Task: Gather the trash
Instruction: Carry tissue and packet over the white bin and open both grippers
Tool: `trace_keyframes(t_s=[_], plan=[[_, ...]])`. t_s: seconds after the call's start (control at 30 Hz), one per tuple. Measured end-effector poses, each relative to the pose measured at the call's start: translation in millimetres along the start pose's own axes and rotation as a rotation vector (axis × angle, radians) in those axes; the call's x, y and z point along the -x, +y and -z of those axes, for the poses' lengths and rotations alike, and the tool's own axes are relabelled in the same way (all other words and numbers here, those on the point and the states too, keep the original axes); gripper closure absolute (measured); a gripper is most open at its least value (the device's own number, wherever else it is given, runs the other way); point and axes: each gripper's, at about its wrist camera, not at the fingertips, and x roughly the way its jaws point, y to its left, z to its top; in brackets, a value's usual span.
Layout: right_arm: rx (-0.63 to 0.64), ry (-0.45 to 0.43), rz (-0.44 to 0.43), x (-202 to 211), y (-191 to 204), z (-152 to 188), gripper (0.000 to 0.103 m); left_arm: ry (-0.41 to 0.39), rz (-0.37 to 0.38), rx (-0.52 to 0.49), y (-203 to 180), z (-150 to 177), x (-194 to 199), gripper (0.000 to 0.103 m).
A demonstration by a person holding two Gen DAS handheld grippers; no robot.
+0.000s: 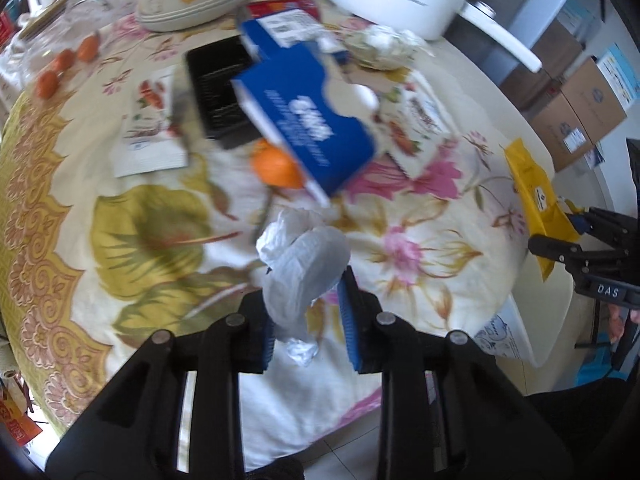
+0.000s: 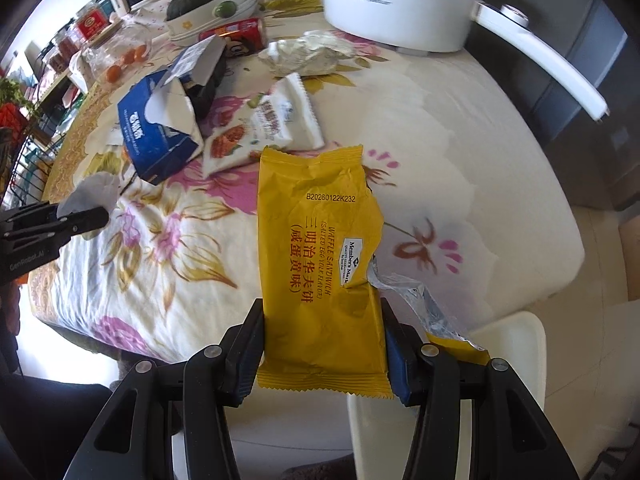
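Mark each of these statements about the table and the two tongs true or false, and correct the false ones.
1. The right tongs grip a yellow snack wrapper. True.
2. The left tongs hold the blue carton. False: they are closed on a crumpled white tissue; the carton lies on the table beyond it.
3. The yellow snack wrapper is sealed and intact. False: its right edge is torn open, with silver lining showing.
4. A white pot with a long handle stands at the far side of the table. True.
5. The tablecloth is plain white. False: it is printed with flowers.
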Motion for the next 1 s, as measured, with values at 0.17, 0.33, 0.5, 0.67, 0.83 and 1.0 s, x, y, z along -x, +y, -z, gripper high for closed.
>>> trace_keyframes(t_s=[0.17,0.33,0.5,0.67,0.83,1.0], plan=[[-0.031,-0.005,0.015,7.5,-20.5,11.0,0.05,-0.001,0.023,-0.061,-27.4,5.6,1.2,0.073],[-0.065,-0.003,0.032,13.7,-43.7,26.7,0.05,-0.01,0.058,-0.108,-57.7,4.0,0.5,0.073],[-0.105,0.001,0.048,19.1,-66.9,44.9,0.049,-0.001,0.06,-0.153,-91.5,1.7,-7.6,0.073],[-0.154,0.006,0.066,24.7,-91.6,65.3,0.049,0.016,0.07,-0.217,-133.0,2.5,-21.2,0.073],[-0.209,0.013,0.07,29.7,-115.8,89.7,0.048,0.03,0.081,-0.318,-176.8,5.3,-36.6,0.073],[-0.246,0.024,0.098,33.6,-138.1,117.8,0.048,0.04,0.099,-0.407,-217.1,10.0,-49.6,0.073]])
